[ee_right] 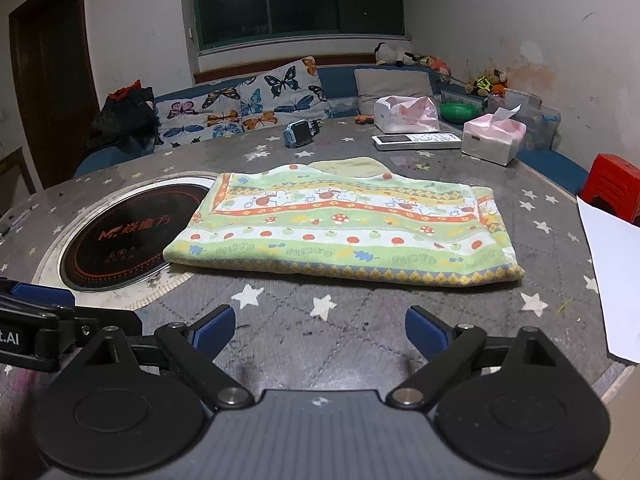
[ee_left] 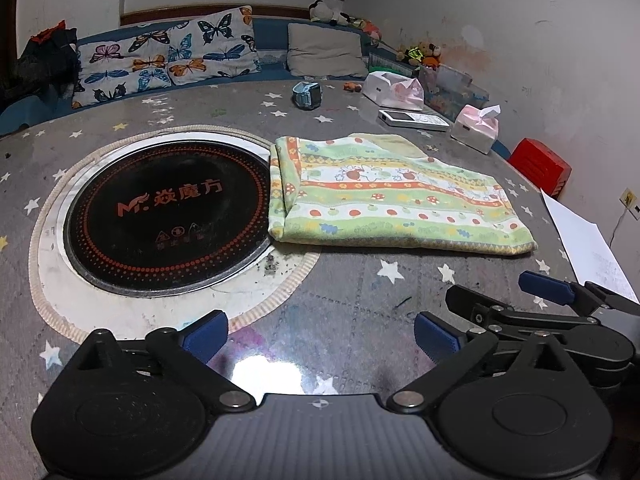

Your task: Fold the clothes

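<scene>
Blue pads of the left hand-held gripper (ee_left: 320, 334) sit nearest the lens in the left wrist view, spread wide and gripping nothing, low over the star-printed tabletop (ee_left: 352, 292). Beyond them lies the folded patterned cloth (ee_left: 392, 196), flat on the tabletop, its left edge overlapping the rim of the inset induction cooker (ee_left: 168, 208). The right hand-held gripper (ee_left: 560, 290) shows at the right, close by.

Right wrist view — the right hand-held gripper (ee_right: 320, 330) is likewise wide and empty, facing the cloth's (ee_right: 340, 224) near folded edge. The cloth's long axis runs left to right across this view, its stripes following it; a plain yellow layer peeks out at the far side. Both tools appear staged clear of the fabric — probably to approach that near edge. A tissue box (ee_right: 494, 136) and remote control (ee_right: 416, 141) stand well behind.
</scene>
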A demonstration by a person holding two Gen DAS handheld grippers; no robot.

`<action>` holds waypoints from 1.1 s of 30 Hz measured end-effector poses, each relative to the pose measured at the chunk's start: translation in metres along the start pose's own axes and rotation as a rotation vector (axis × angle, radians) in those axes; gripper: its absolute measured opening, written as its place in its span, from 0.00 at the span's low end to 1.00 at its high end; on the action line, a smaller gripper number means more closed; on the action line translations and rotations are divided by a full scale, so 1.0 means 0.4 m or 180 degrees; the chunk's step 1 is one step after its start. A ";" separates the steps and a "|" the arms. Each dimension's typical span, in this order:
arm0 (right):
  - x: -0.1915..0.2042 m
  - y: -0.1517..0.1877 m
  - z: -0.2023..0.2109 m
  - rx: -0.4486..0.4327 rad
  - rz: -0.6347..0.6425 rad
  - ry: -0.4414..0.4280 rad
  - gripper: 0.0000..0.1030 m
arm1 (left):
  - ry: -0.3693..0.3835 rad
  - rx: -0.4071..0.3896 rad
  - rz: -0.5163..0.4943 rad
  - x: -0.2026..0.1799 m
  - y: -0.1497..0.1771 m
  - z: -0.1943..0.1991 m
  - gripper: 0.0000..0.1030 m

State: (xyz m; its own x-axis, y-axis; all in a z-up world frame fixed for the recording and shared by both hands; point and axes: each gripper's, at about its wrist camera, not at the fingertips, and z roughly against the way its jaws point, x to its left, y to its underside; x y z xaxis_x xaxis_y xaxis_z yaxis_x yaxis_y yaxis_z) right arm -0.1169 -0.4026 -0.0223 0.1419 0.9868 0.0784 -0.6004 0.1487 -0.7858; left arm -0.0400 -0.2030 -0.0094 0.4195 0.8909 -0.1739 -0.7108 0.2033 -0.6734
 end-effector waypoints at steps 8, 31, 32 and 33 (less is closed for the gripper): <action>-0.003 0.001 -0.002 0.0009 -0.0027 -0.0003 0.95 | -0.0010 0.0028 -0.0003 -0.004 0.004 -0.004 1.00; -0.001 0.007 0.005 0.0023 -0.0073 -0.0016 0.96 | -0.0022 0.0060 -0.0022 -0.017 0.015 -0.001 1.00; 0.000 0.007 0.006 0.0022 -0.0072 -0.0017 0.96 | -0.0022 0.0061 -0.0023 -0.018 0.016 -0.001 1.00; 0.000 0.007 0.006 0.0020 -0.0073 -0.0014 0.96 | -0.0021 0.0061 -0.0024 -0.018 0.016 -0.001 1.00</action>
State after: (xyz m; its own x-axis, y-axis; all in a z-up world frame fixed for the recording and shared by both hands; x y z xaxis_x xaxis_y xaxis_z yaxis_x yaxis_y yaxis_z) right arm -0.1205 -0.4020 -0.0230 0.1522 0.9834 0.0989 -0.6020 0.1716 -0.7798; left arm -0.0475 -0.2082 -0.0127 0.4213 0.8919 -0.1641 -0.7183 0.2177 -0.6608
